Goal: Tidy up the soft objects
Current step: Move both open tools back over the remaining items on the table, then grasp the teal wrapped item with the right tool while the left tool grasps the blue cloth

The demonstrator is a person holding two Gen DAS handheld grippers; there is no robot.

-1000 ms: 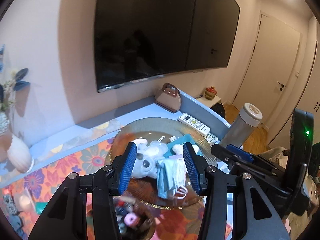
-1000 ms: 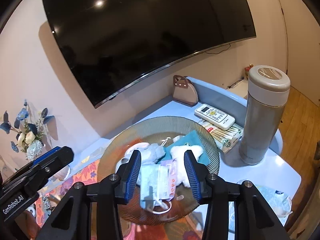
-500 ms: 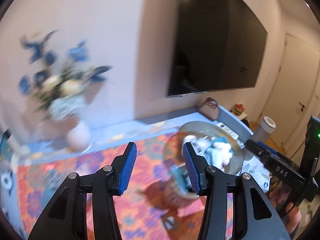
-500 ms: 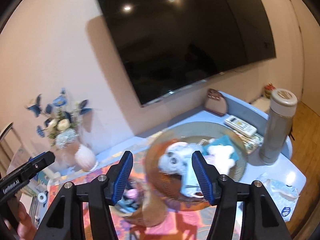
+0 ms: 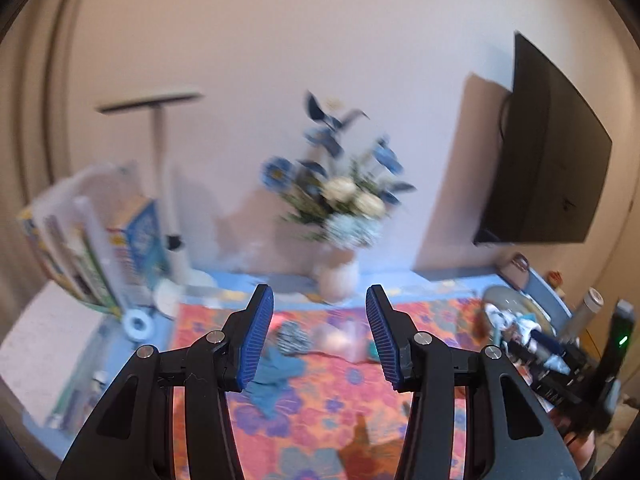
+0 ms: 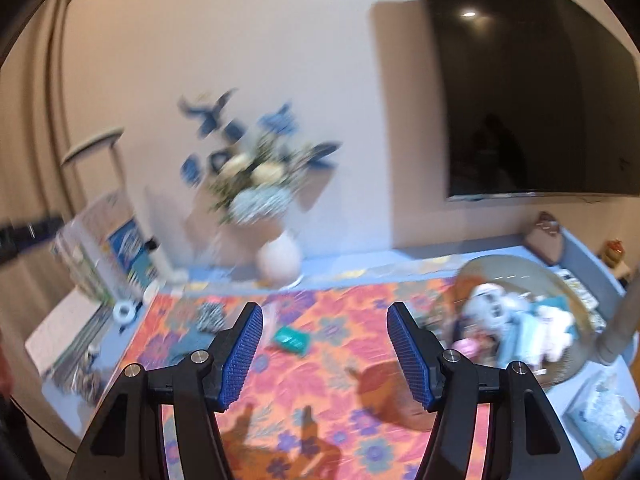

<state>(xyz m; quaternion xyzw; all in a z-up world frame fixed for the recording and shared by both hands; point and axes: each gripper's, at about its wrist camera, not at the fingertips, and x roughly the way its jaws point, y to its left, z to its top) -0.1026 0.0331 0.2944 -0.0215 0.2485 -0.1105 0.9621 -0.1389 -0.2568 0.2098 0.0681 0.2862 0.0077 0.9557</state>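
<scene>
My left gripper (image 5: 321, 340) is open and empty above the floral cloth (image 5: 320, 408). Just beyond it lie a crumpled blue cloth (image 5: 276, 372), a striped black-and-white fabric piece (image 5: 292, 338) and a blurred pale item (image 5: 340, 338). My right gripper (image 6: 326, 356) has nothing between its blue pads, and its jaws are opening. A teal packet (image 6: 291, 338) lies ahead of it. The blue cloth (image 6: 190, 342) and the striped piece (image 6: 210, 316) lie to its left. The round plate (image 6: 516, 270) at the right holds a grey plush toy (image 6: 486, 304), a face mask (image 6: 516, 338) and a white plush (image 6: 556, 326).
A white vase of blue and cream flowers (image 6: 280, 260) stands at the back by the wall. Books (image 6: 100, 256) and a tape roll (image 6: 124, 310) sit at the left. A thermos (image 6: 620, 320), a tissue pack (image 6: 604, 408) and a brown basket (image 6: 384, 392) are near the plate. A dark TV (image 6: 540, 80) hangs above.
Both views have swung left, from the plate toward the vase and the floral cloth. The right jaws have widened. The face mask now lies on the plate.
</scene>
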